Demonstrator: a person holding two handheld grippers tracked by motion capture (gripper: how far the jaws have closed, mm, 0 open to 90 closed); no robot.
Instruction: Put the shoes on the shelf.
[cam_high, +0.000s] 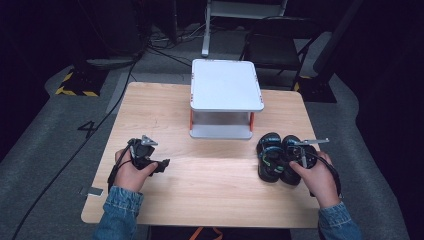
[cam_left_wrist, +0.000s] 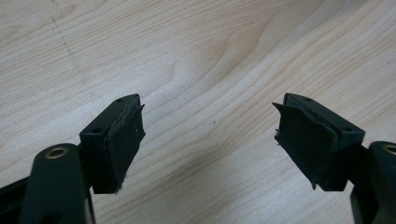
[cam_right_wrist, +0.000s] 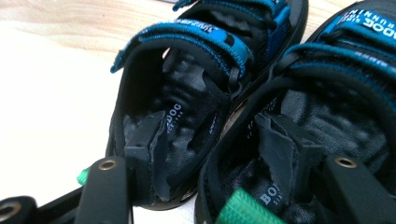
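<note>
Tool work at this moment is centred on the right tool (cam_high: 299, 156), seen at the lower right of the high view above a pair of black sandals with blue straps. In the right gripper view its jaws are lowered one into each shoe: the left jaw sits inside the left sandal (cam_right_wrist: 187, 93), the right jaw inside the right sandal (cam_right_wrist: 336, 107), so that the two adjoining inner walls stand between them. The jaws are held part-way apart; whether the pads already press on those walls cannot be told. This placement is judged to be chosen so that both shoes can be pinched together and lifted as one. The pair (cam_high: 275, 157) lies on the tabletop (cam_high: 210, 175) at the right of centre in the high view, just beside the lower right corner of a white two-tier shoe rack (cam_high: 226, 85), whose bare top and lower shelf are judged to be the likely destination.

The left tool (cam_high: 162, 164) is held low at the lower left of the high view, well apart from the sandals. In the left gripper view its pads (cam_left_wrist: 126, 140) stand wide apart with nothing but wood grain between them, so it is judged to be parked out of the way while the right hand (cam_high: 320, 180) does the grasping.
</note>
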